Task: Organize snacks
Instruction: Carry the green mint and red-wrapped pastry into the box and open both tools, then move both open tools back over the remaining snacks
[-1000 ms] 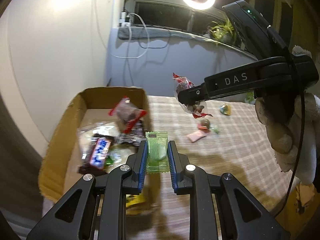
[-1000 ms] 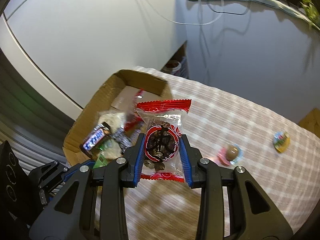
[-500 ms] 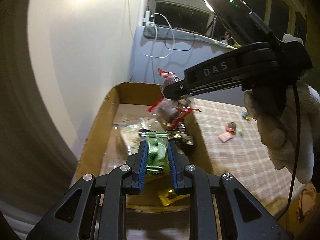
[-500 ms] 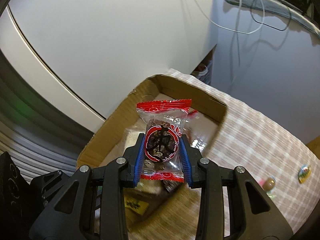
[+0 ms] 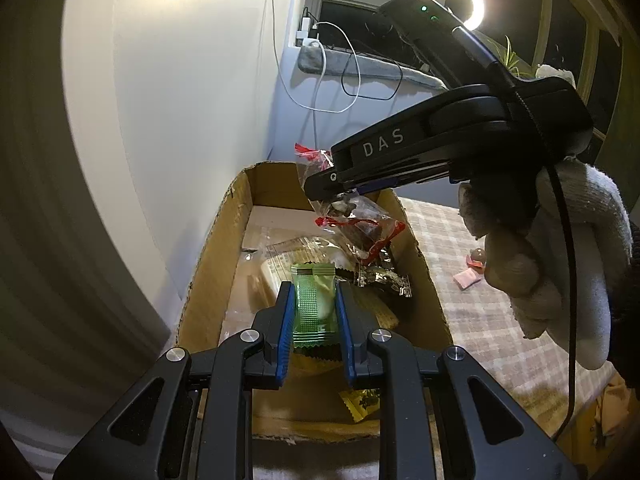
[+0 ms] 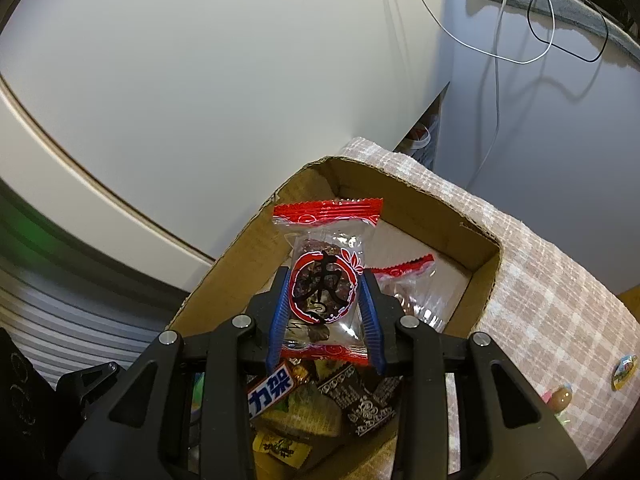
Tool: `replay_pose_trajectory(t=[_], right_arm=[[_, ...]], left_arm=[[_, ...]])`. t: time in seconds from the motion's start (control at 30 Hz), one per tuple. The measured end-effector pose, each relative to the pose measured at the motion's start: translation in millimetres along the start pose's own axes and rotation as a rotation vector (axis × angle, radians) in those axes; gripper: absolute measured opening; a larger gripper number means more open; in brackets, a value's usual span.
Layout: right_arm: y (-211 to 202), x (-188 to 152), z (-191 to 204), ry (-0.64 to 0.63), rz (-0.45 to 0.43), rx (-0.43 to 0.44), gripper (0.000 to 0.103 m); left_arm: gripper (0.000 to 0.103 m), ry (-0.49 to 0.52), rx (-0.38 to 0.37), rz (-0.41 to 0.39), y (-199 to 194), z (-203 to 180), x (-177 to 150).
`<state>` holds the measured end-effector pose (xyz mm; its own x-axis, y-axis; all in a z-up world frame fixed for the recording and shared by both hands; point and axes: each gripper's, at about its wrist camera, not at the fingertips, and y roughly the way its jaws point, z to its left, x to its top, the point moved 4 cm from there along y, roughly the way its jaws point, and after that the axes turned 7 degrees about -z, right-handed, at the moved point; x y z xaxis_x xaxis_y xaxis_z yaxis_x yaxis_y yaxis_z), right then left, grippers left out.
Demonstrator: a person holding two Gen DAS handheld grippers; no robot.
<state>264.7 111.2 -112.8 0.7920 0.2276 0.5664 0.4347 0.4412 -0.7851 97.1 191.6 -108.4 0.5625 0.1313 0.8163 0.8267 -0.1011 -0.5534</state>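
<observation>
left gripper (image 5: pixel 314 312): clamped on green packet (image 5: pixel 313 304), pads pressing both long edges; packet upright, over the near half of the box
right gripper (image 6: pixel 325 312): clamped on red-trimmed clear pack (image 6: pixel 326 280), dark snack inside; pack upright, over the box interior
right gripper in left view (image 5: pixel 344 196): comes in from 2 o'clock, tip over the far half of the box, pack hanging at its tip
hand (image 5: pixel 560 264): white glove, wrapped on the right gripper's handle, 3 o'clock in left view
box (image 5: pixel 204 280): open cardboard, on checked cloth (image 5: pixel 480 308), against the wall
box contents: second red-trimmed pack (image 6: pixel 412 292) at the far end; blue bar (image 6: pixel 270 394), black patterned wrapper (image 6: pixel 356 400), yellow packet (image 6: pixel 282 446) near end
loose on cloth: pink sweet (image 5: pixel 466 279) and round sweet (image 5: pixel 478 257), 3 o'clock of box in left view; a yellow-blue piece (image 6: pixel 624 368) at 4 o'clock in right view
background: ring light (image 5: pixel 452 0) at 1 o'clock, cables (image 5: pixel 340 80) down the wall
</observation>
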Motion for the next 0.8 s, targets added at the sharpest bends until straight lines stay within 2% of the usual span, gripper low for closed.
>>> replay_pose_trajectory(t=[0.13,0.2,0.23,0.27,0.47,0.57,0.67,0.8], right_arm=[[1.4,0.9,-1.0,-0.008,0.001,0.008,0.036],[1.2,1.4,0.1,-0.018,-0.002,0.011,0.048],[0.7,2.2,1.0,-0.026,-0.009,0.014,0.050],[-0.6,2.9,1.7,-0.034,-0.016,0.012,0.051],[-13.5,3.4,-8.3,-0.050,-0.043,0.039,0.051],[-24.9,3.8,-20.7,-0.041,-0.032,0.055,0.051],[-49.2,4.4,-37.6,-0.011,-0.030,0.052,0.051],[-82.0,-7.4,-55.3,-0.016,-0.042,0.033,0.051]], left_arm=[[0.020,-0.003,0.000,-0.002,0.9,0.3,2.5],[0.031,-0.008,0.004,0.001,2.1,1.0,3.2],[0.045,-0.013,0.006,0.001,2.5,1.4,3.8],[0.050,-0.015,0.008,-0.004,3.3,1.2,5.0],[0.050,0.013,0.036,-0.015,-0.3,-8.0,13.0],[0.050,0.018,0.058,0.004,-3.4,-15.9,20.9],[0.050,-0.004,0.033,0.013,-8.4,-24.2,28.8],[0.050,0.039,0.018,-0.050,-16.0,-39.9,32.4]])
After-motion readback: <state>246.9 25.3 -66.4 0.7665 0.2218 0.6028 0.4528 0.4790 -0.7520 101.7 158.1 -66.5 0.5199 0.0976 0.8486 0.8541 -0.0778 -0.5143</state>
